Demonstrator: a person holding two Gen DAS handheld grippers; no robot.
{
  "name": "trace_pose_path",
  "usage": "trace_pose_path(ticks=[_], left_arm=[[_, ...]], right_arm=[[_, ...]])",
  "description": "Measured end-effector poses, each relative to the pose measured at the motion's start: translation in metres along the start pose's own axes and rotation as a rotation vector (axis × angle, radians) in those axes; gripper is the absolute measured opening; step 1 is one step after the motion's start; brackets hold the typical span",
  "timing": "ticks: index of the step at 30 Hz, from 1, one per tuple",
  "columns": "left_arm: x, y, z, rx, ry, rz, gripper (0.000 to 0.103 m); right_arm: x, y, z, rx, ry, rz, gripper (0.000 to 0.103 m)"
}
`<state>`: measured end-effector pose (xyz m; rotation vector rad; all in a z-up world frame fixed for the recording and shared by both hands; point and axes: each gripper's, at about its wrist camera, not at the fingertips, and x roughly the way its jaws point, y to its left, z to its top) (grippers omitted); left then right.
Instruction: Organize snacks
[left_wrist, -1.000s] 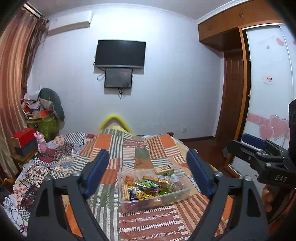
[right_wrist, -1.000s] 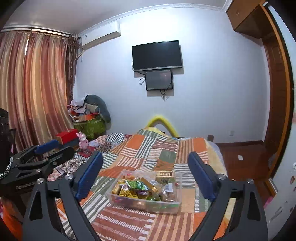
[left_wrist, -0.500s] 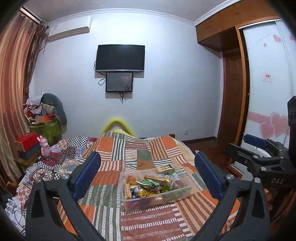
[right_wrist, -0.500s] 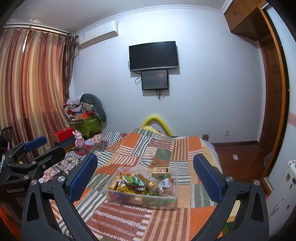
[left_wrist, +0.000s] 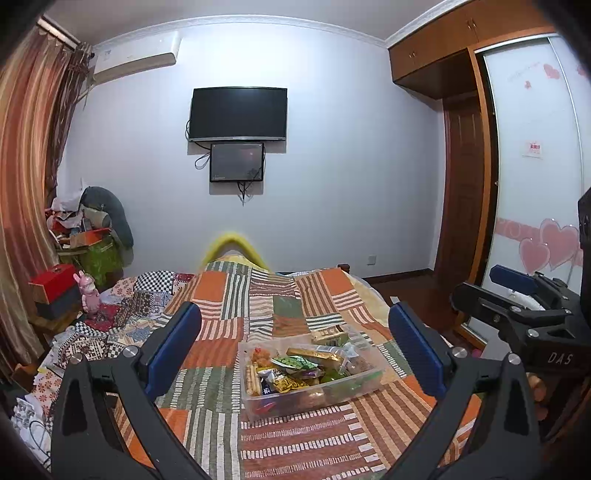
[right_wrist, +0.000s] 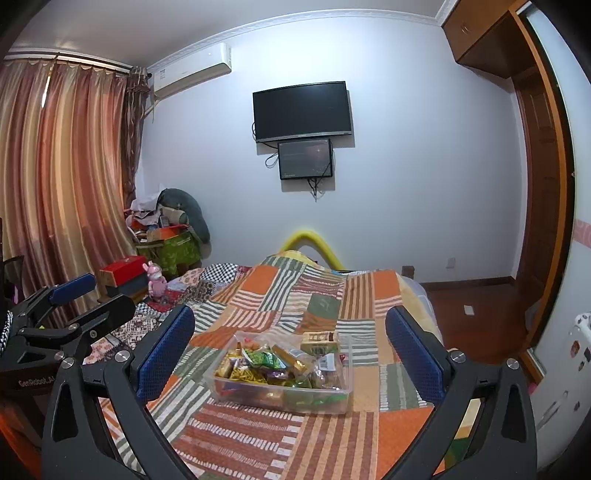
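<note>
A clear plastic box (left_wrist: 314, 397) (right_wrist: 280, 397) full of mixed snack packets (left_wrist: 295, 363) (right_wrist: 264, 358) sits on the patchwork bedspread (left_wrist: 258, 306) (right_wrist: 295, 295). My left gripper (left_wrist: 293, 325) is open, its blue pads wide apart and well short of the box, with nothing between them. My right gripper (right_wrist: 291, 328) is open too, held back from the box and empty. Each gripper shows in the other's view: the right gripper (left_wrist: 491, 286) at the right edge, the left gripper (right_wrist: 96, 297) at the left edge.
A red box (left_wrist: 55, 280) and a pink toy rabbit (left_wrist: 86, 291) stand on a low stand left of the bed. Clutter piles up in the far left corner (right_wrist: 166, 236). A wardrobe (left_wrist: 532, 184) lines the right wall. Wooden floor (right_wrist: 476, 306) lies right of the bed.
The left gripper's jaws have spread wider. Both hands have stayed almost where they were, and the box and snacks have not moved.
</note>
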<state>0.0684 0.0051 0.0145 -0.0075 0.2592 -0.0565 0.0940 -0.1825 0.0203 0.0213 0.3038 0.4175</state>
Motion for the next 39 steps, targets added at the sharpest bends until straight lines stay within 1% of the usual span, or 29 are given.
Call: trace_pose_path(ticks=[5, 20, 39], left_arm=[[0.0013, -0.0022, -0.0018, 0.004, 0.005, -0.01, 0.103], [0.0051, 0.0012, 0.0001, -0.029, 0.025, -0.034, 0.103], [0.0102, 0.0027, 0.0, -0.061, 0.042, -0.035, 0.103]], right_arm=[[-0.0017, -0.0006, 0.0009, 0.001, 0.0, -0.001, 0.103], [-0.0018, -0.0018, 0.0011, 0.003, -0.002, -0.001, 0.103], [-0.001, -0.002, 0.0012, 0.0, 0.001, -0.002, 0.103]])
